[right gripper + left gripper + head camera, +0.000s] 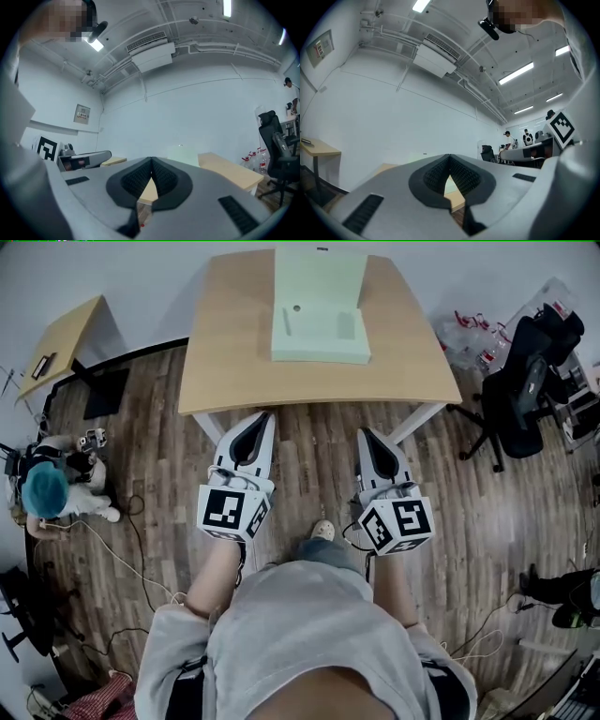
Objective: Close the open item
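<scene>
Looks down on a wooden worktop [225, 362] carrying an open pale green box [319, 354], set on the worktop's middle line and toward its far edge. Shows the box's lid [319, 277] standing up at the worktop's far side, hinge line running left to right across the worktop. Likely to be closed by reaching past the base and tipping the lid toward the worktop's near edge. Shows a pale insert [314, 324] inside the base, with a small round hole [295, 307] and a shallow recess [347, 326].

Places both tongs short of the worktop's near edge, over wooden floor [150, 446], well apart from the box and pointing roughly level toward it. Left tongs [265, 418]: shut tip to tip, holding nothing. Right tongs [365, 434]: likewise pressed together and empty. Confirms both in the gripper views, ribbed pads [436, 174] meeting at the tips, only worktop and a sliver of green beyond. Puts the box straight ahead, between the two lines of aim, about equally near to either hand.

Nothing else on the worktop in the way. Right of the worktop, a black office chair [516, 395]. Left of the worktop, a second small table [61, 338] and a person [56, 488] crouching on the floor among cables [131, 549], all well clear of the worktop's near edge.
</scene>
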{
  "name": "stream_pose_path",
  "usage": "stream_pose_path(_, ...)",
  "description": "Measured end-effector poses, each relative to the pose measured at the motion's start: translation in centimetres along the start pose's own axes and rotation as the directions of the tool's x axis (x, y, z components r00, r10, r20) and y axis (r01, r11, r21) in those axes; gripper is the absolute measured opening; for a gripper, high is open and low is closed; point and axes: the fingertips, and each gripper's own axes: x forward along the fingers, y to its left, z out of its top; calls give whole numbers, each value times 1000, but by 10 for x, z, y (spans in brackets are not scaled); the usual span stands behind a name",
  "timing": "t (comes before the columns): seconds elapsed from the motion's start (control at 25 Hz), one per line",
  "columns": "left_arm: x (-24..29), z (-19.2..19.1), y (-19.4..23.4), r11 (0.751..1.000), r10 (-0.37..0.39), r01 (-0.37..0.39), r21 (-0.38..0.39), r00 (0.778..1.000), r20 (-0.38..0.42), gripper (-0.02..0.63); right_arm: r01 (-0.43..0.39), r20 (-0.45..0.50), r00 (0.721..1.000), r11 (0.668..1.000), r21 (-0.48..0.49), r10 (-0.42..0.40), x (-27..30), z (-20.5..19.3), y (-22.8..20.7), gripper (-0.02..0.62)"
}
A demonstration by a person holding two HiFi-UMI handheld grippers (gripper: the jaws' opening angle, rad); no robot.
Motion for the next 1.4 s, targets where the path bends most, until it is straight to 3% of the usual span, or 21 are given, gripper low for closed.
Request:
stream_pose_path(0.44,74,-8,-12,997,82,-82,11,997,1,12,-80,-2,997,997,-17,80,42,15,-79,8)
stream_pose_path(0.8,105,-17,-26,991,135,-135,9,991,2,12,-128,-3,992,991,-22,128,58,17,-121,8)
stream_pose_path(1.12,122,-22,-22,988,152,-151,17,988,-13,12,-153,-6,988,988,-4,153,76,13,-130,8)
stream_pose_path(1.4,149,-26,-9,992,122,-122,4,992,-12,13,-137,-11,991,991,-9,137,98,13,-140,8)
